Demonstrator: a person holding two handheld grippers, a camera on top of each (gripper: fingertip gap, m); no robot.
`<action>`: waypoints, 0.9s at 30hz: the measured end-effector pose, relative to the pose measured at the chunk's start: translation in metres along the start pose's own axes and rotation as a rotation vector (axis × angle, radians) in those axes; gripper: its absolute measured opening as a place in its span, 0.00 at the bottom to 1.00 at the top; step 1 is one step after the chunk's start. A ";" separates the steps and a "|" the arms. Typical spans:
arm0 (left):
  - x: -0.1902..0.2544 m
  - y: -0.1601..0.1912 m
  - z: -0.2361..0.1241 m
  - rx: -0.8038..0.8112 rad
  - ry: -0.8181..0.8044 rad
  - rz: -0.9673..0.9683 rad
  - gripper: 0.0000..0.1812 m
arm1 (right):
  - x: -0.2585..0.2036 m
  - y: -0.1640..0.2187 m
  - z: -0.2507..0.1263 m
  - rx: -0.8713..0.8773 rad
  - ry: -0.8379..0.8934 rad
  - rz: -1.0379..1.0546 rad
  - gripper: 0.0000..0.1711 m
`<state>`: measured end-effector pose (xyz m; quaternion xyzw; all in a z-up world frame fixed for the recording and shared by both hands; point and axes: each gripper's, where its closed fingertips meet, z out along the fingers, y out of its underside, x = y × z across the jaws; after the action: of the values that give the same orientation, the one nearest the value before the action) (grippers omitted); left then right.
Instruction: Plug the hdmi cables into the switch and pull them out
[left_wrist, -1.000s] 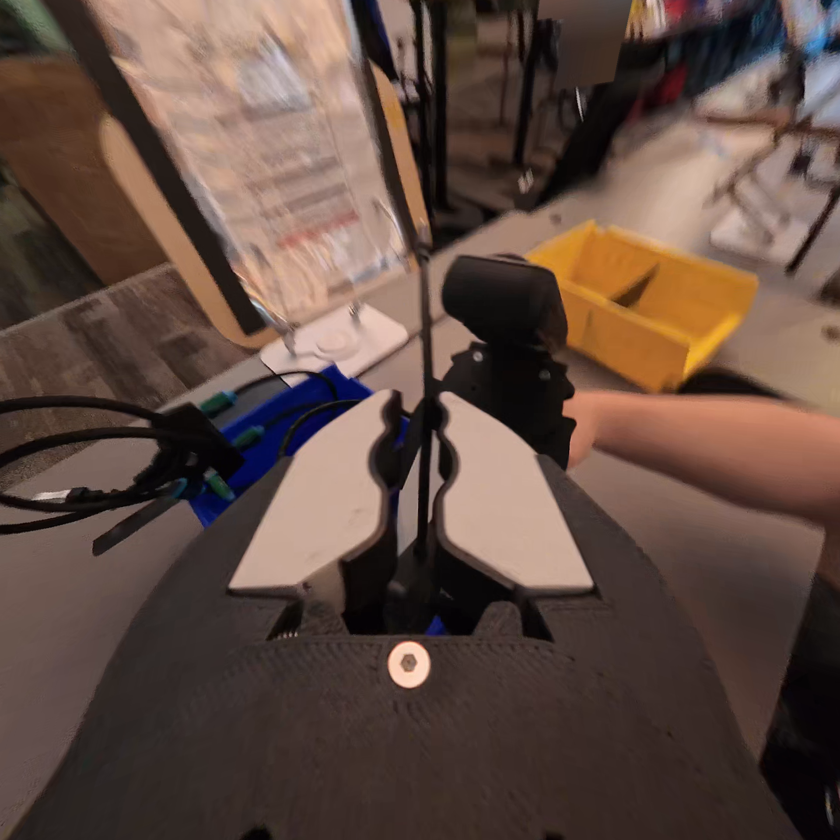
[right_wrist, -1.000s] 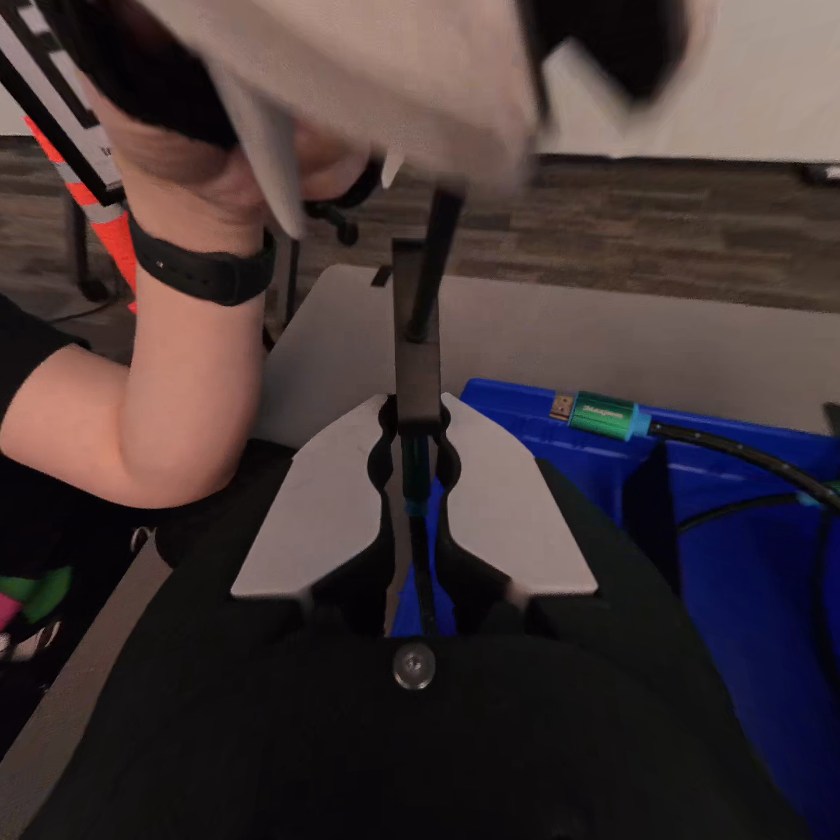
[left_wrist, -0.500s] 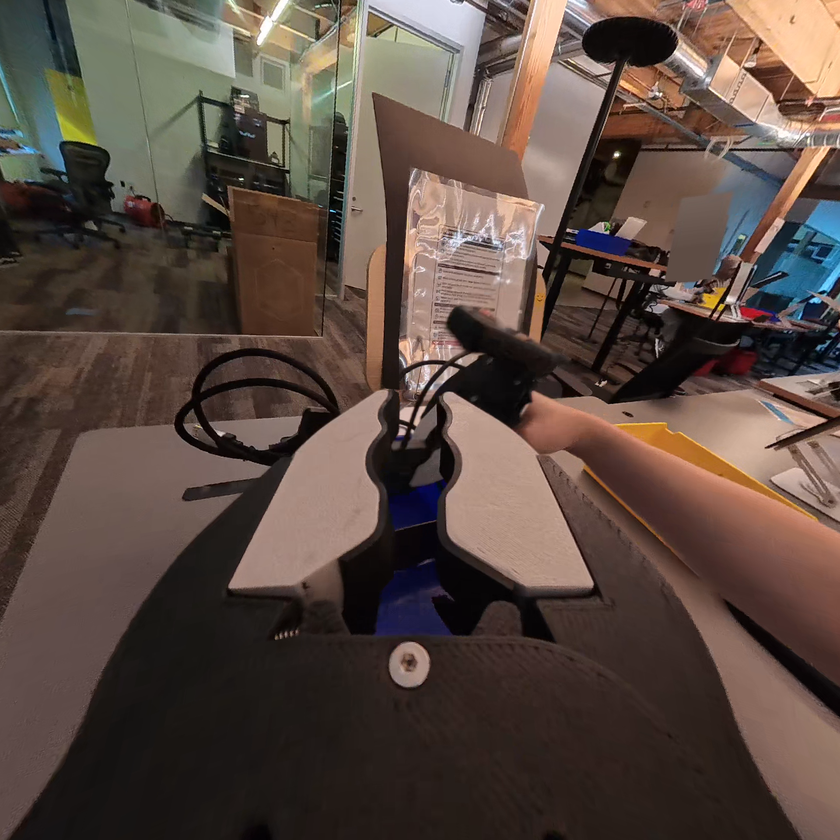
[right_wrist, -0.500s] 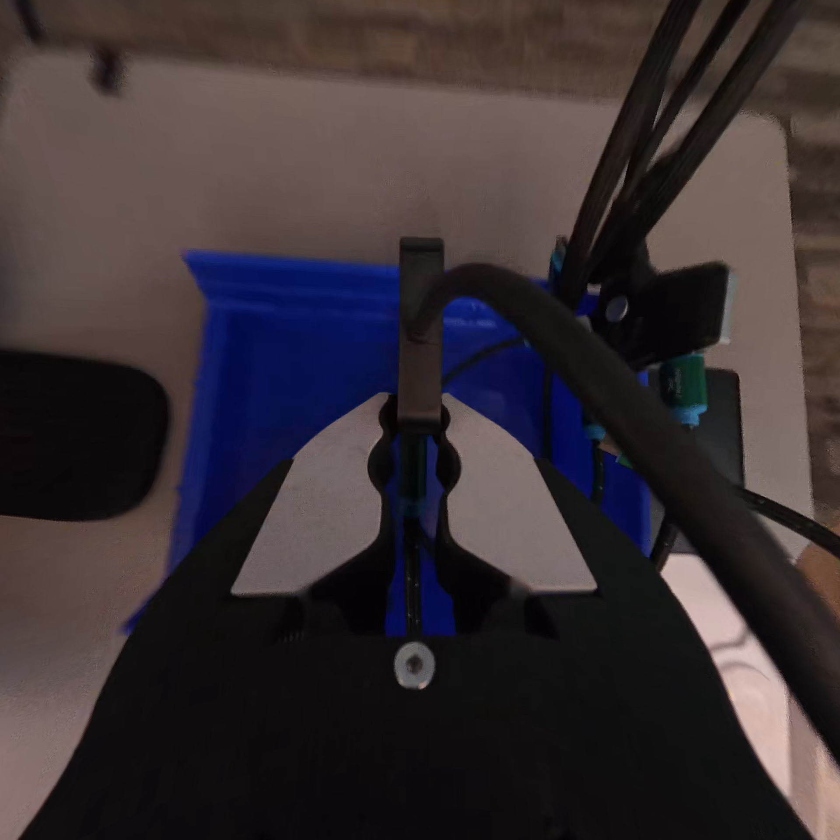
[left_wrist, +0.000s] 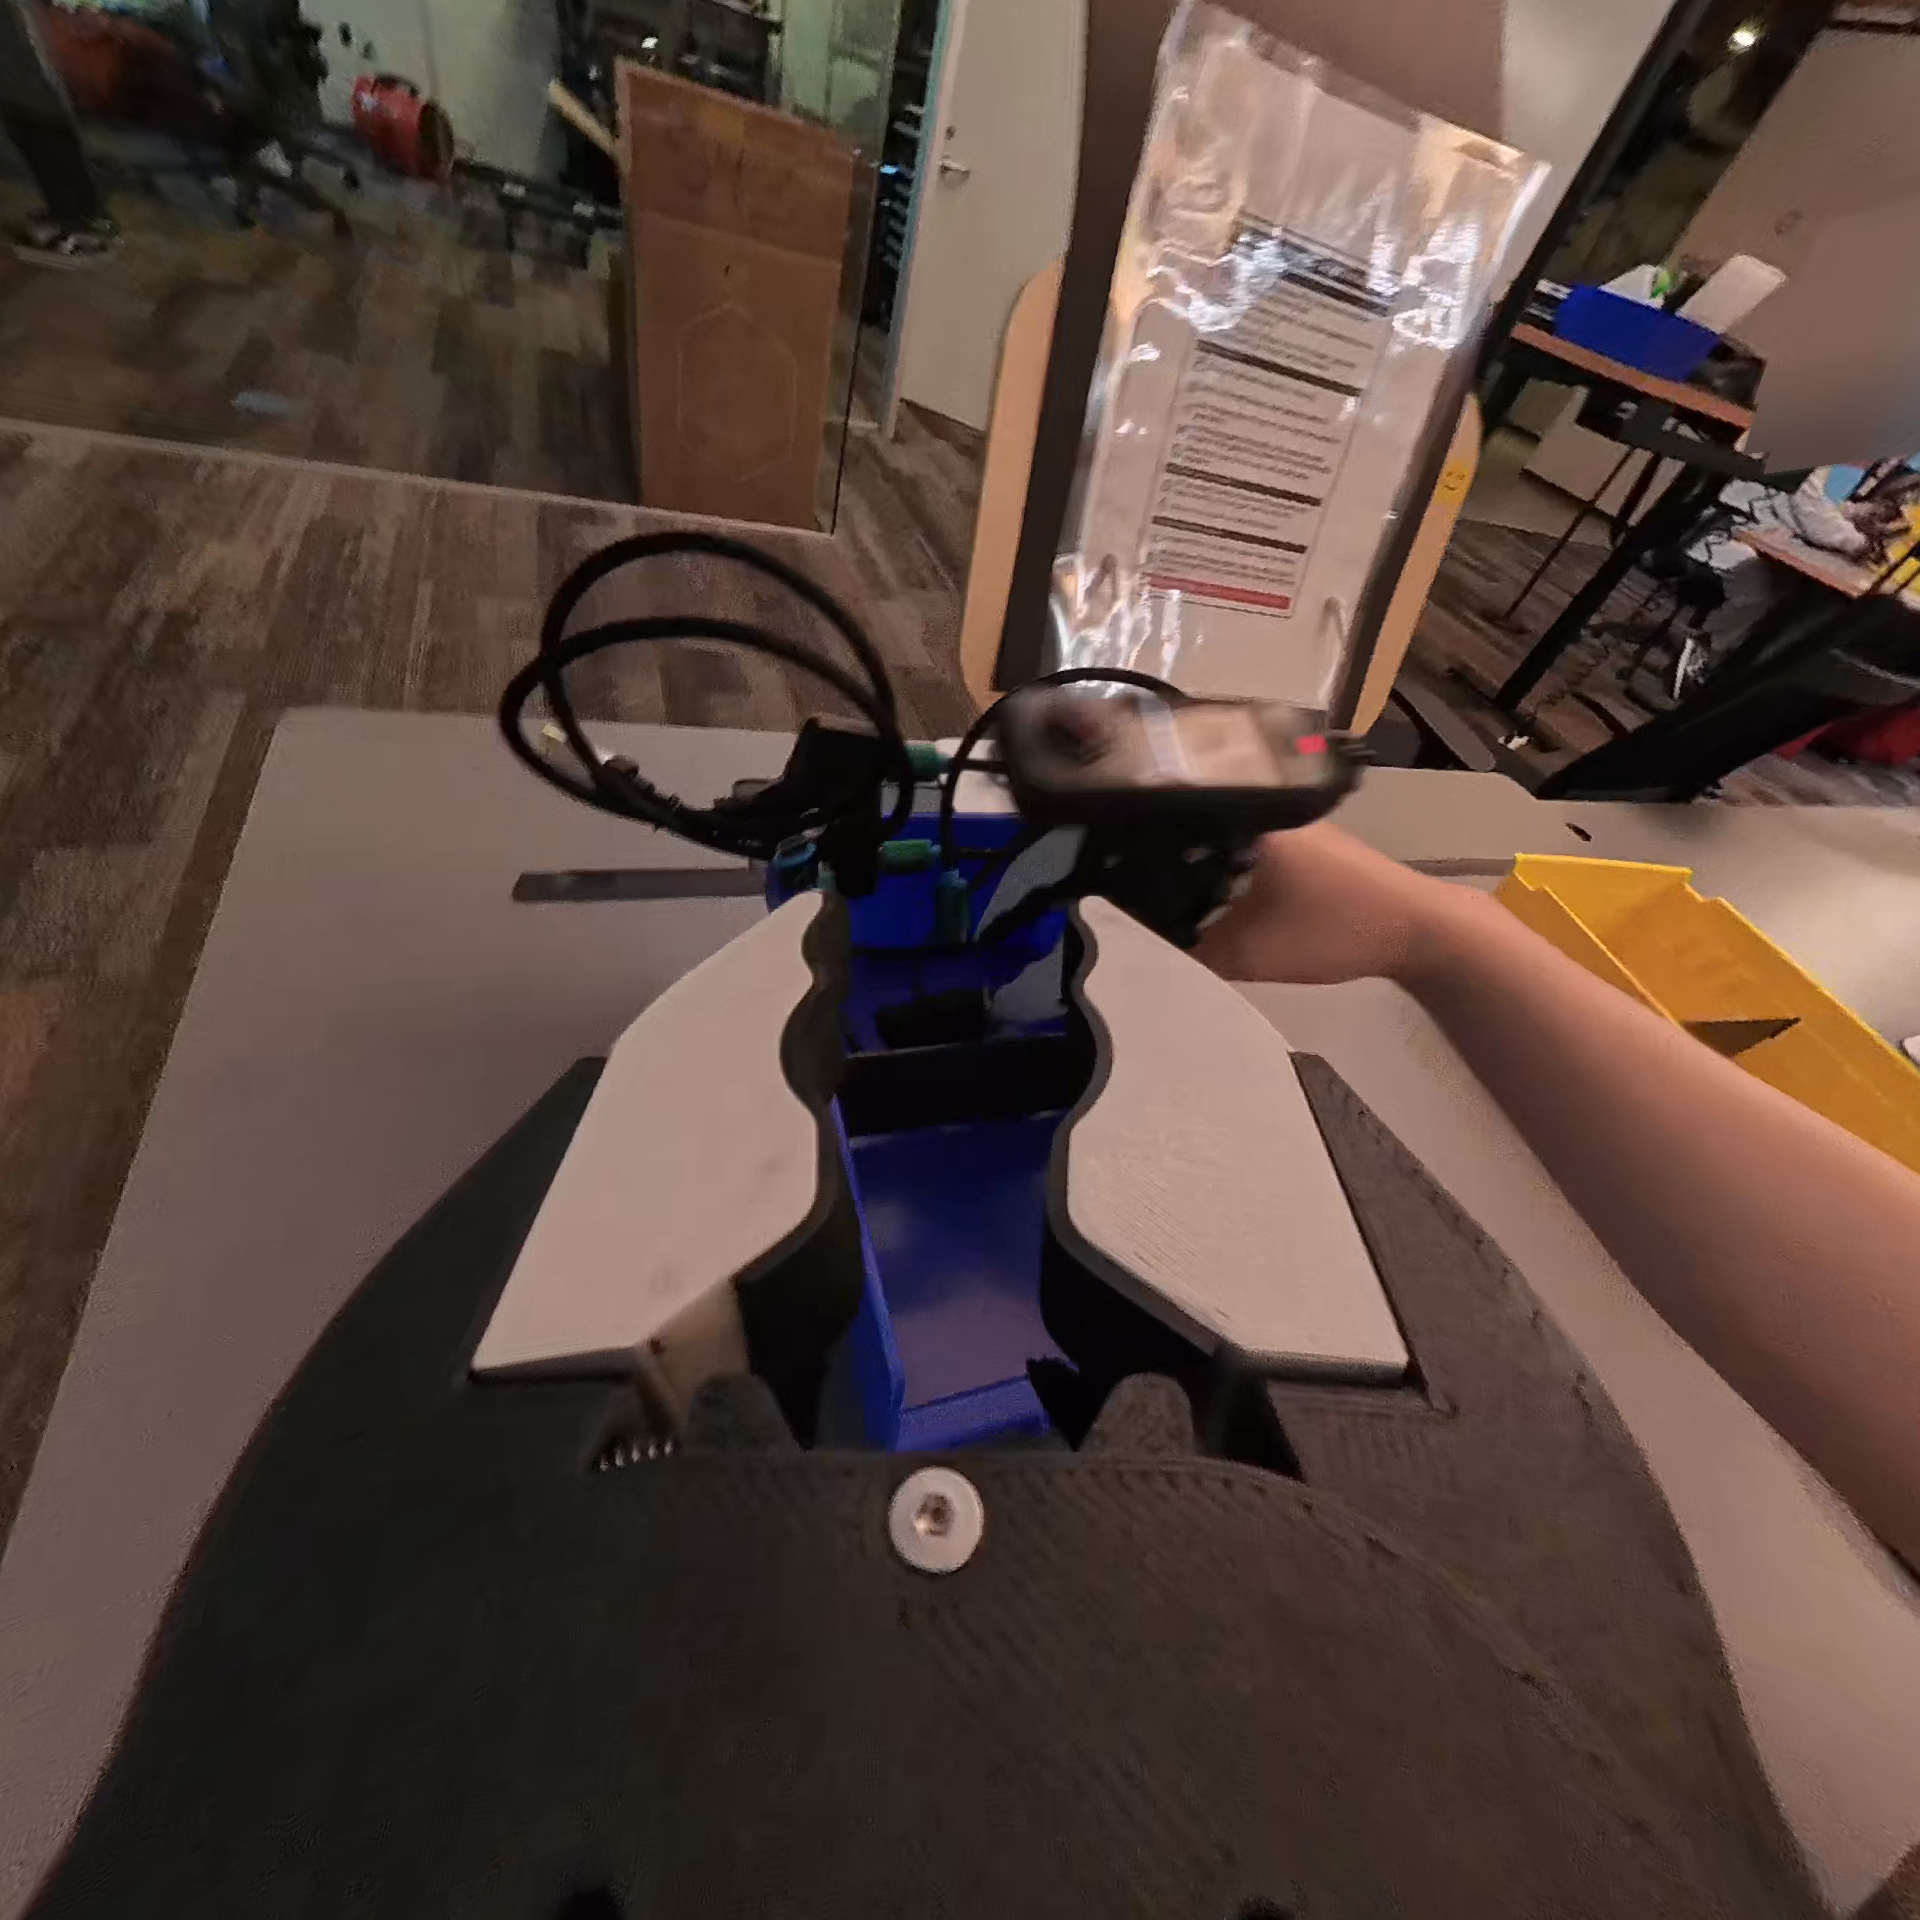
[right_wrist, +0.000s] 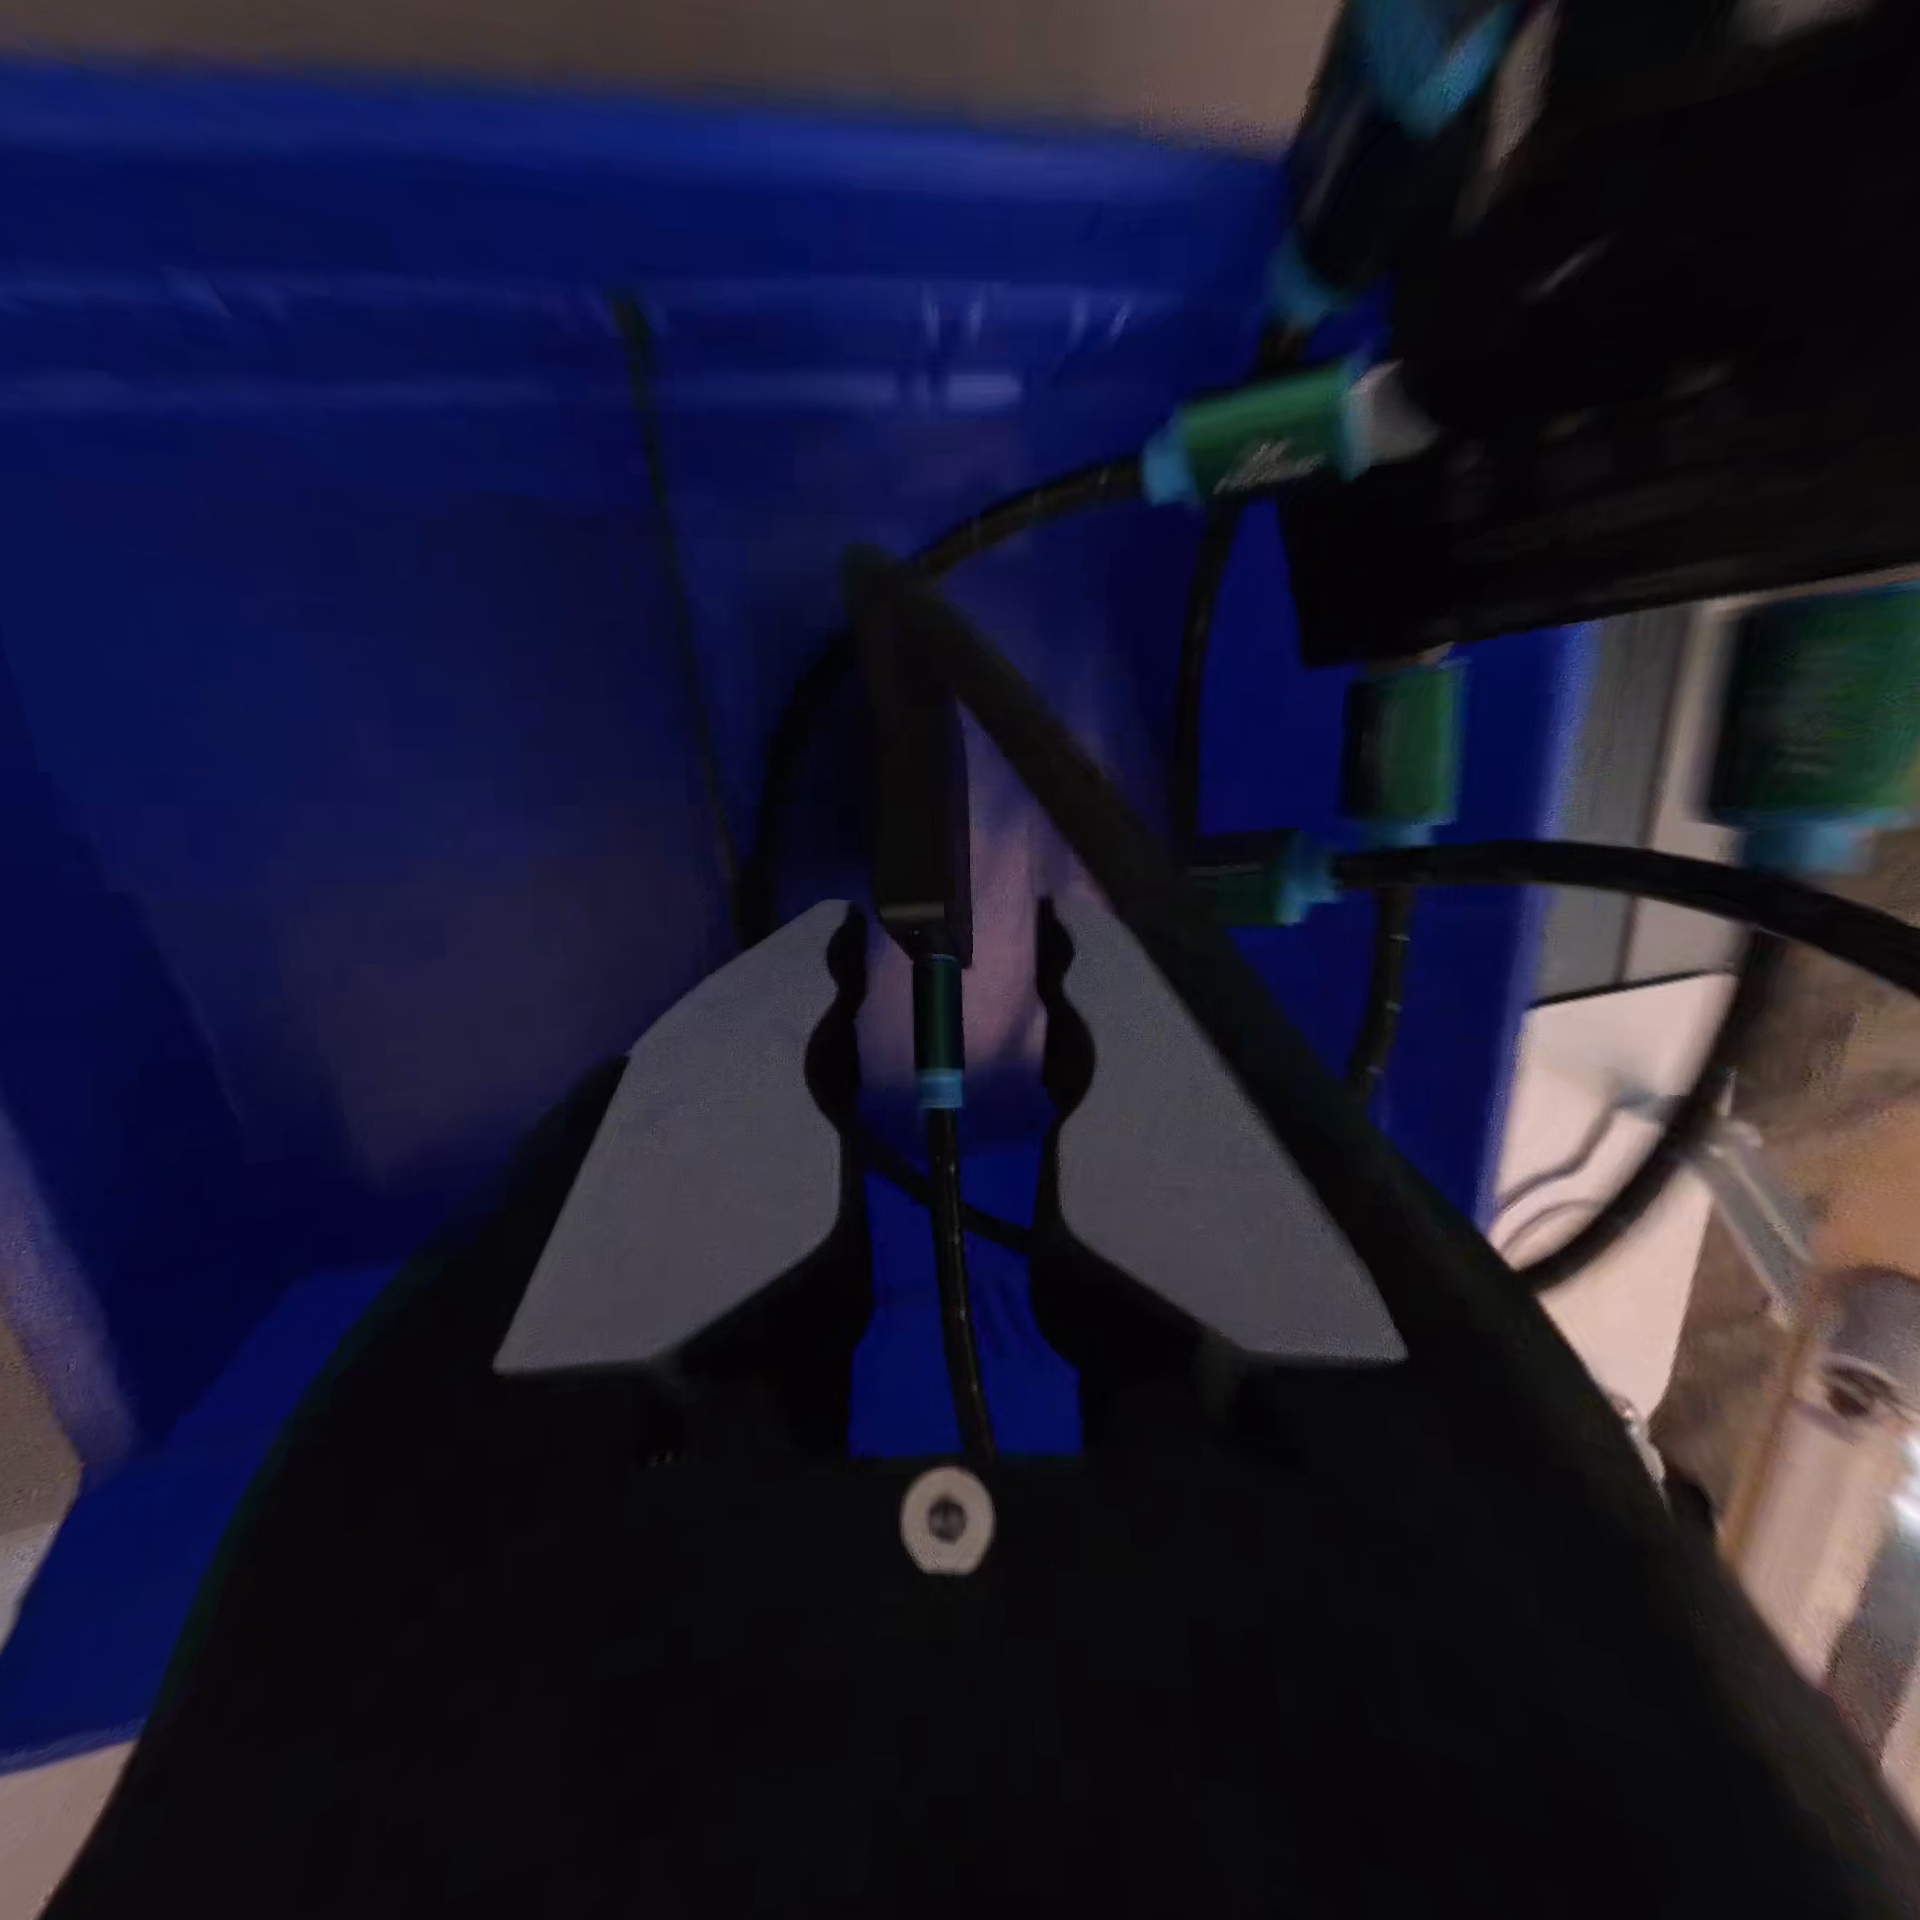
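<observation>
Left wrist view: the left gripper (left_wrist: 945, 977) is spread, empty, over the blue bin (left_wrist: 935, 1299); cables (left_wrist: 686, 717) loop at its far end.

Right wrist view: the right gripper (right_wrist: 948, 935) is apart around a green plug (right_wrist: 938, 1023) without gripping it. The switch (right_wrist: 1621, 343) hangs far right. Cables are stiff and springy; grip the rigid plug.

1. The left gripper (left_wrist: 945, 971) is pointing forward and slightly downward, its two grey fingers (left_wrist: 717, 1132) standing wide apart with nothing between them.
2. The right gripper (right_wrist: 948, 951) is tilting steeply downward, its fingers (right_wrist: 1195, 1174) parted with a clear gap on either side.
3. In the left wrist view, the right gripper (left_wrist: 1049, 883) is showing farther off, gripped by a bare hand (left_wrist: 1309, 920); the forearm (left_wrist: 1662, 1132) is reaching in from the right edge.
</observation>
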<state>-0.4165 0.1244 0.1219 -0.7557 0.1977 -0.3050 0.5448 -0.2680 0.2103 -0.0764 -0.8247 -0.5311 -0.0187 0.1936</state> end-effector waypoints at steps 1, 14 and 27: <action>-0.007 0.003 -0.002 -0.010 -0.015 -0.034 0.22 | -0.001 -0.009 -0.019 0.093 0.015 0.004 0.20; -0.065 0.127 0.078 -0.580 -0.085 -0.193 0.26 | -0.022 0.256 -0.294 0.366 0.652 0.413 0.41; -0.059 0.196 0.130 -0.891 -0.208 -0.203 0.06 | -0.050 0.625 -0.218 -0.060 0.428 1.411 0.34</action>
<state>-0.3660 0.1884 -0.1064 -0.9581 0.1787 -0.1649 0.1514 0.3001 -0.1323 -0.0736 -0.9534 0.1758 -0.0646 0.2364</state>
